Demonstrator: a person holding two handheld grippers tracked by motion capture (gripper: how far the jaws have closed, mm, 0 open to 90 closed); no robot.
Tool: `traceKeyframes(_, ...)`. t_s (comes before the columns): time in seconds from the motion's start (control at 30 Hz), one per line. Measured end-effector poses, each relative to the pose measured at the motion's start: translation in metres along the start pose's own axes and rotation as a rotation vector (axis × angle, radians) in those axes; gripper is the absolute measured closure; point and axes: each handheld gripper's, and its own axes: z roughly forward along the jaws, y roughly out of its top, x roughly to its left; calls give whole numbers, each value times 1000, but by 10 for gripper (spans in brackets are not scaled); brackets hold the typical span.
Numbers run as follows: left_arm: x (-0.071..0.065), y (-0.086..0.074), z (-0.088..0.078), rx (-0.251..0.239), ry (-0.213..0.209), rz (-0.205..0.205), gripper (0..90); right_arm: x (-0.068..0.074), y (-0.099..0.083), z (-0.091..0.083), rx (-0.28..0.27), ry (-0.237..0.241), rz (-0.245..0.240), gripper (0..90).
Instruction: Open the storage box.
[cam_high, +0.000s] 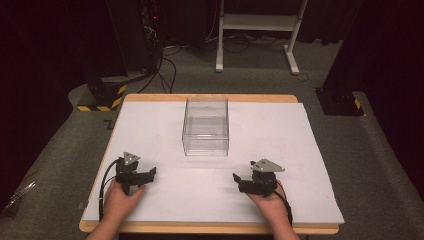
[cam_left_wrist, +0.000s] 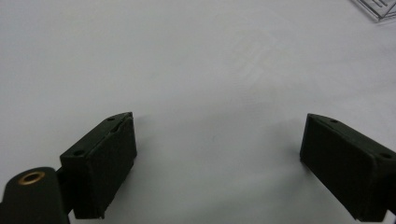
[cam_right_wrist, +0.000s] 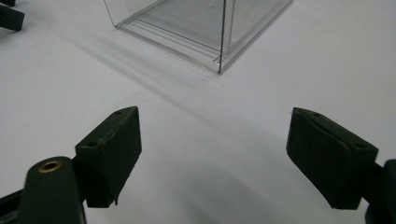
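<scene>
Right gripper rests low on the tabletop near the clear box, jaws wide and empty; left gripper likewise, seemingly angled inward.

Wooden table stood on grey carpet, its top covered by a white sheet with the wood edge showing at back and front. Clear plastic box sat directly on the sheet, toward the back, centred. Rest of the sheet was bare.
</scene>
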Motion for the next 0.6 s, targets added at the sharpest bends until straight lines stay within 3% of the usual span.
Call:
traceKeyframes(0.17, 0, 0, 0, 0, 1, 3, 110, 5, 5, 6, 12, -2, -12, 188)
traceKeyframes(0.27, 0, 0, 0, 1, 1, 3, 110, 8, 8, 9, 22, 20, -36, 277)
traceKeyframes(0.6, 0, 0, 0, 1, 0, 2, 110, 17, 21, 20, 4, 36, -40, 169)
